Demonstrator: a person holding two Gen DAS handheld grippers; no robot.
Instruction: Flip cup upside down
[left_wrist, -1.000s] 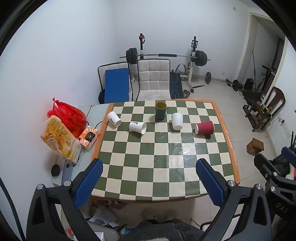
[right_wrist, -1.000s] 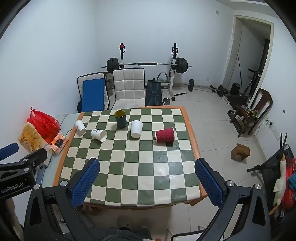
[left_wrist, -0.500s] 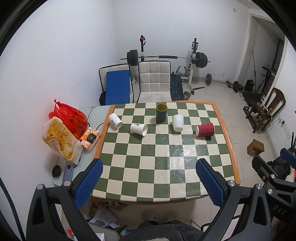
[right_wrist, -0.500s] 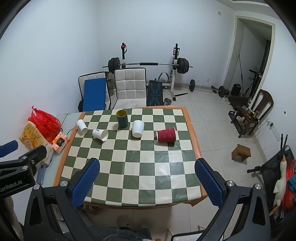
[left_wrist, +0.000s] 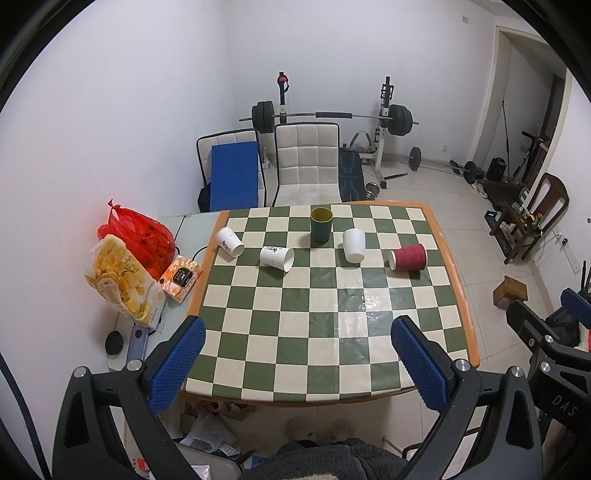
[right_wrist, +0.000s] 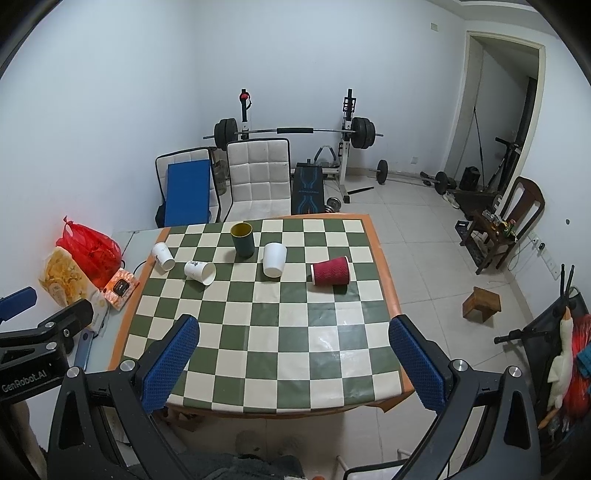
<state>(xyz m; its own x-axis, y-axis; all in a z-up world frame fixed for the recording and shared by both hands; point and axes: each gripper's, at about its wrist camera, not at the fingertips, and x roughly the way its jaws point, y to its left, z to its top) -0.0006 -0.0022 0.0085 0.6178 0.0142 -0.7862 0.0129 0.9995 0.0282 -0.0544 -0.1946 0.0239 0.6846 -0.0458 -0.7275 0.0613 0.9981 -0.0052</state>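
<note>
Several cups sit at the far part of a green-and-cream checkered table (left_wrist: 325, 332) (right_wrist: 258, 332). A dark green cup (left_wrist: 321, 224) (right_wrist: 242, 239) stands upright, mouth up. Two white paper cups (left_wrist: 229, 241) (left_wrist: 277, 258) lie on their sides at the left. A plain white cup (left_wrist: 354, 240) (right_wrist: 274, 260) lies tilted with its mouth toward me. A red ribbed cup (left_wrist: 408, 257) (right_wrist: 330, 271) lies on its side at the right. My left gripper (left_wrist: 295, 354) and right gripper (right_wrist: 293, 354) are open and empty, above the table's near edge, far from the cups.
A red bag (left_wrist: 138, 232), a snack bag (left_wrist: 122, 282) and an orange box (left_wrist: 181, 277) lie on a side surface to the left. Two chairs (left_wrist: 306, 162) and a barbell rack (left_wrist: 332, 118) stand behind the table. A small wooden stool (right_wrist: 482, 302) stands on the floor at the right.
Both views have shifted slightly, and the table sits a little lower in the frame. The cups have not moved and both grippers stay open.
</note>
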